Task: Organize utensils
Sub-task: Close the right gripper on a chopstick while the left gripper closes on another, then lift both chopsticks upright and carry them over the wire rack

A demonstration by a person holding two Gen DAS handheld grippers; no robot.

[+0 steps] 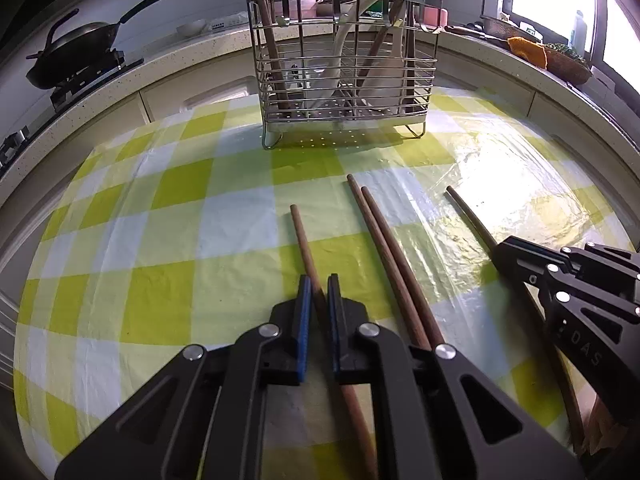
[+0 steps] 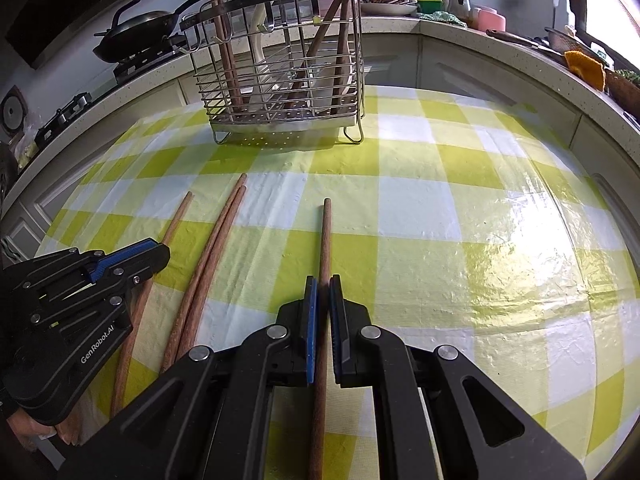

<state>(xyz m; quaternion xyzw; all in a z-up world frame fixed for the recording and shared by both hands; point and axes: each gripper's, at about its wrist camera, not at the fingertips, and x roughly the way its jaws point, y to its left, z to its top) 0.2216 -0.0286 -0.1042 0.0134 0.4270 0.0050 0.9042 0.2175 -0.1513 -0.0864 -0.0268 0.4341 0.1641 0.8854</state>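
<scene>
Four wooden chopsticks lay on the green-and-white checked tablecloth [image 1: 168, 216], all pointing away toward the far side. The left gripper [image 1: 317, 300] sat low over the leftmost chopstick [image 1: 301, 232], its blue-padded fingers [image 1: 305, 312] drawn close on either side of the stick; whether they actually pinched it could not be told. The right gripper [image 2: 323, 300] stood likewise over the rightmost chopstick [image 2: 326, 236], pads narrowly straddling it, contact uncertain. Between the two lay a pair of chopsticks [image 1: 380, 232] side by side, touching along their length, untouched by either tool. At the far edge of the table stood a wire cutlery rack [image 1: 344, 68] on small feet, already holding several wooden utensils upright or leaning. Beyond, on the far left counter, a black pan [image 1: 76, 52] rested on the stove.
</scene>
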